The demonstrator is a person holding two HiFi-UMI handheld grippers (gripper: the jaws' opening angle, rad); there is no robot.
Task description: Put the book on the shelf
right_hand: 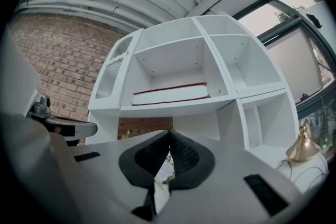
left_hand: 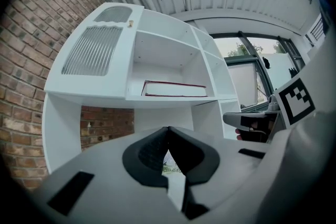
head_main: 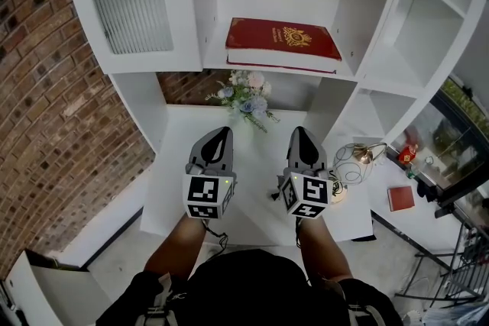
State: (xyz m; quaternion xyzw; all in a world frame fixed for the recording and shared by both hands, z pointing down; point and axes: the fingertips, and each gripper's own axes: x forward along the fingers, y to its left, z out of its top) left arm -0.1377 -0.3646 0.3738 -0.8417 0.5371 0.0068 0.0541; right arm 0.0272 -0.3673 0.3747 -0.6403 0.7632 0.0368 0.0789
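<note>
With the book lying flat on the middle shelf and the left gripper and right gripper both closed on nothing, the job looks done, so any retreat should avoid the flowers and lamp.

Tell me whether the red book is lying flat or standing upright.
Lying flat: the book rests cover up on the shelf.

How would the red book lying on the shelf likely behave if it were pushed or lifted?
The red book looks like a thick hardcover, so it is probably stiff and fairly heavy for its size. Lying flat on the shelf, it should slide rather than tip or roll. Its cover looks smooth, perhaps a little slippery.
</note>
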